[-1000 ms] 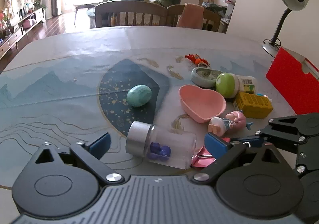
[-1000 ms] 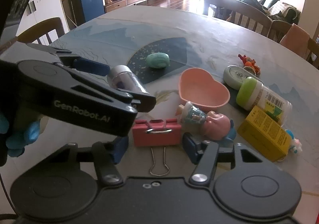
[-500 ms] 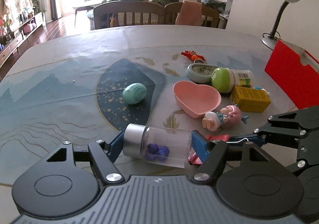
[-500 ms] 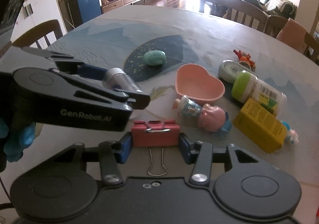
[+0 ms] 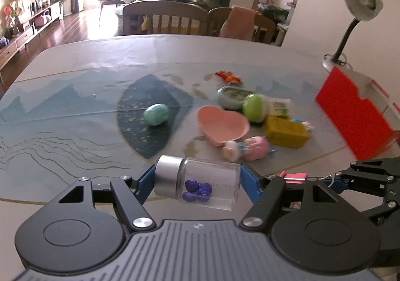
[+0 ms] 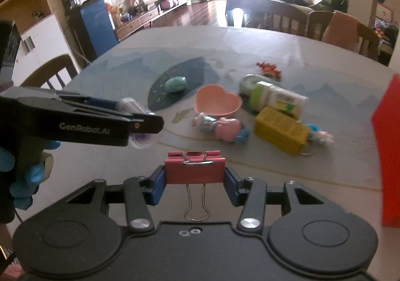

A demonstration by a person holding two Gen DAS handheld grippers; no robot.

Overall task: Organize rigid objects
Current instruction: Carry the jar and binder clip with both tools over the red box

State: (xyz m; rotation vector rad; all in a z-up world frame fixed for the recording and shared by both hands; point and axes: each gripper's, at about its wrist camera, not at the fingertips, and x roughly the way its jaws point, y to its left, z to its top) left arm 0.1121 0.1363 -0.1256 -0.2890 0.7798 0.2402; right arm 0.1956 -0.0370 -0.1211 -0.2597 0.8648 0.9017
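My left gripper (image 5: 197, 181) is shut on a clear jar (image 5: 200, 184) with a silver lid and purple pieces inside, held sideways above the table. My right gripper (image 6: 195, 181) is shut on a pink binder clip (image 6: 195, 171), lifted off the table; the clip also shows in the left wrist view (image 5: 293, 176). On the table lie a teal egg (image 5: 157, 118), a pink heart bowl (image 5: 222, 127), a pink doll (image 5: 246, 149), a yellow box (image 5: 286, 132), a green-capped bottle (image 5: 262, 107) and a round tin (image 5: 231, 97).
A red box (image 5: 355, 116) stands at the right edge, with a desk lamp (image 5: 350, 21) behind it. A small orange toy (image 5: 228, 77) lies further back. Chairs (image 5: 165, 18) stand at the far side. The left gripper's arm (image 6: 82, 121) crosses the right wrist view.
Both grippers closed, the left on the jar and the right on the binder clip, and both have lifted their objects off the table.
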